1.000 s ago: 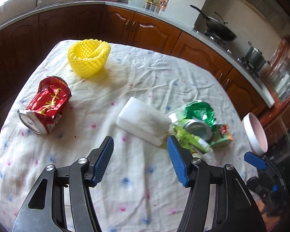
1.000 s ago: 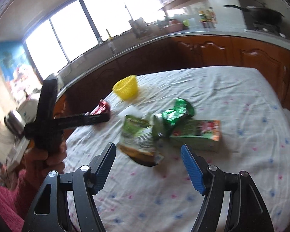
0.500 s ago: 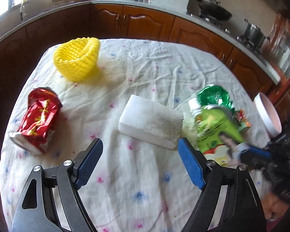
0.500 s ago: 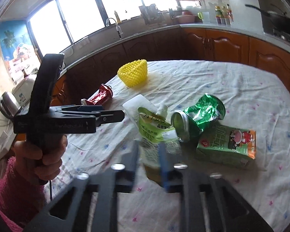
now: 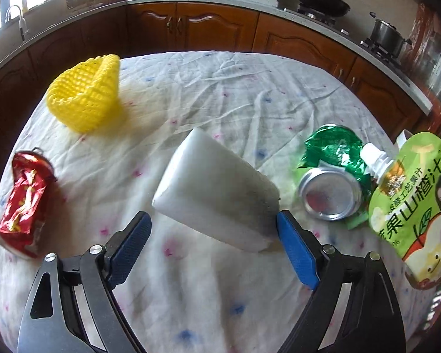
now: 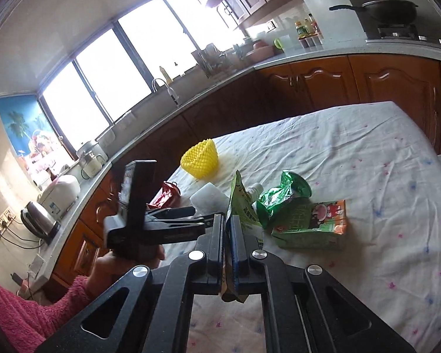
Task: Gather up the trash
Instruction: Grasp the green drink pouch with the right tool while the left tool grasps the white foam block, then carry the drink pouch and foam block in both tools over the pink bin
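Note:
My right gripper (image 6: 227, 223) is shut on a green juice pouch (image 6: 241, 206) and holds it up off the table; the pouch also shows at the right of the left wrist view (image 5: 411, 203). My left gripper (image 5: 213, 244) is open, its blue pads on either side of a white foam block (image 5: 217, 191) lying on the tablecloth. A crushed green can (image 5: 332, 170), a crushed red can (image 5: 26, 200) and a yellow foam net (image 5: 85, 97) lie on the table. A green drink carton (image 6: 311, 226) lies by the green can (image 6: 282, 194).
The table (image 5: 250, 88) has a wrinkled white cloth with coloured dots. Wooden kitchen cabinets (image 5: 214, 26) and a counter ring the table. A wok (image 5: 320, 0) and a pot (image 5: 388, 33) stand on the stove at the back right.
My right gripper has closed on the juice pouch and lifted it off the table. My left gripper has moved in closer, so the foam block now sits between its pads.

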Action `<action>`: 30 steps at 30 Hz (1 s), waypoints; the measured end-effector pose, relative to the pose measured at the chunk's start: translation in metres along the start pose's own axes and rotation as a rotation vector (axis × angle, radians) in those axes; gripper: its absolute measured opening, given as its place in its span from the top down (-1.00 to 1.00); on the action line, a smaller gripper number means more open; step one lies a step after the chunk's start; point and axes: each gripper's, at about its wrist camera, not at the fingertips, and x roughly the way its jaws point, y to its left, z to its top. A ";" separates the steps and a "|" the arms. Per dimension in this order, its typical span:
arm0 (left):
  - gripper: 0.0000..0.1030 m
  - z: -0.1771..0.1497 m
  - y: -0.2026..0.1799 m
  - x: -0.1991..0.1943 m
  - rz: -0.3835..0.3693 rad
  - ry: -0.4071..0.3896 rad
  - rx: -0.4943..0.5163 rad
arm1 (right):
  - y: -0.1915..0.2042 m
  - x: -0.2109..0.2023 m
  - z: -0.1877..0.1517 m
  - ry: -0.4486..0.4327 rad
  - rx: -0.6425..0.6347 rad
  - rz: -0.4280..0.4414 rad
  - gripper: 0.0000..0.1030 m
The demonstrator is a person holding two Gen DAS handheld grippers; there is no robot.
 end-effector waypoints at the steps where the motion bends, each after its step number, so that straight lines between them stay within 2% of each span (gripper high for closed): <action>1: -0.51 0.001 -0.003 -0.001 -0.004 -0.013 0.003 | 0.000 -0.003 0.000 -0.007 0.003 0.000 0.92; 2: -0.31 0.001 -0.005 -0.002 -0.015 -0.020 0.008 | -0.001 -0.006 0.001 -0.013 0.006 -0.001 0.92; 3: 0.03 0.002 -0.007 -0.002 -0.038 -0.020 0.014 | -0.001 -0.007 0.000 -0.016 0.004 0.000 0.92; 4: 0.17 0.004 -0.010 -0.004 -0.062 -0.024 0.014 | -0.002 -0.008 0.001 -0.019 0.005 -0.004 0.92; 7: 0.30 0.008 -0.016 -0.009 -0.048 -0.046 0.016 | -0.007 -0.015 0.000 -0.031 0.017 -0.009 0.92; 14: 0.36 0.010 -0.017 -0.032 -0.098 -0.089 -0.025 | -0.017 -0.033 0.000 -0.072 0.031 -0.032 0.92; 18: 0.36 0.012 -0.030 -0.052 -0.124 -0.123 -0.004 | -0.026 -0.044 0.000 -0.097 0.047 -0.048 0.92; 23: 0.36 0.015 -0.058 -0.069 -0.187 -0.149 0.043 | -0.039 -0.060 0.000 -0.126 0.067 -0.076 0.92; 30: 0.36 0.017 -0.113 -0.070 -0.279 -0.140 0.133 | -0.058 -0.093 -0.003 -0.177 0.095 -0.141 0.92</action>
